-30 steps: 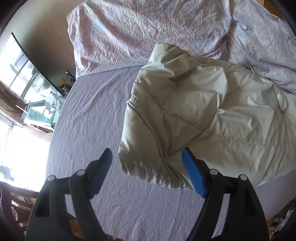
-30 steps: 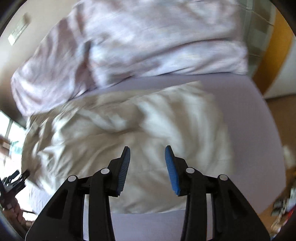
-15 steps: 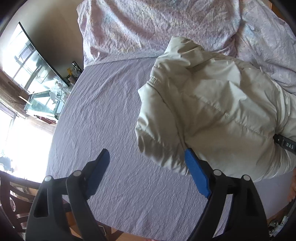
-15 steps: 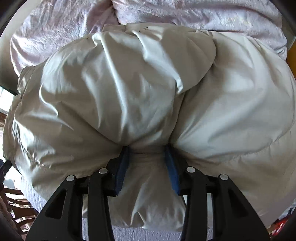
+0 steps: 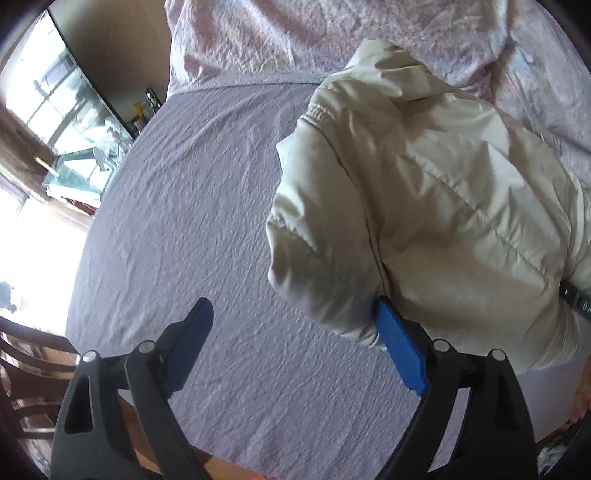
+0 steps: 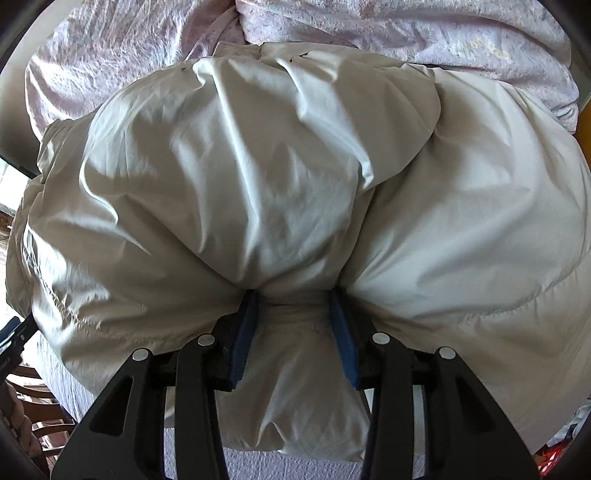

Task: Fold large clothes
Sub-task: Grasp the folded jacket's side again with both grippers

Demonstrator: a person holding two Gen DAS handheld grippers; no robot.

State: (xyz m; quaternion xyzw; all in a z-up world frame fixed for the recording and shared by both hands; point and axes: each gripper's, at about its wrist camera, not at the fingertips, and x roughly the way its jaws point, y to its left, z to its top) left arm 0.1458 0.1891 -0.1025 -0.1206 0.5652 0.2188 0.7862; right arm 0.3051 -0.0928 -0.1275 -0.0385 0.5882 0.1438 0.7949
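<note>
A puffy cream jacket (image 5: 443,206) lies bunched on a bed with a lilac sheet (image 5: 184,221). In the left wrist view it fills the right half, elastic cuff toward the pillows. My left gripper (image 5: 291,306) hangs over the bare sheet beside the jacket's near-left edge. Its jaws are opening, only sheet lies between them, and the right blue pad (image 5: 399,350) brushes the jacket's edge. In the right wrist view the jacket (image 6: 277,166) fills the frame. My right gripper (image 6: 293,295) is shut on a thick fold at its near edge, both pads pressed into the fabric.
Crumpled pink-patterned pillows or bedding (image 5: 295,33) lie along the far side of the bed. A dark-framed glass panel (image 5: 66,96) and bright windows are at the left. A wooden chair (image 5: 22,369) stands by the bed's near-left corner, where the sheet ends.
The right gripper dropped onto the jacket and closed on a fold, then stayed still. The left gripper's jaws spread wider, and the jacket's edge drew right, out from between them.
</note>
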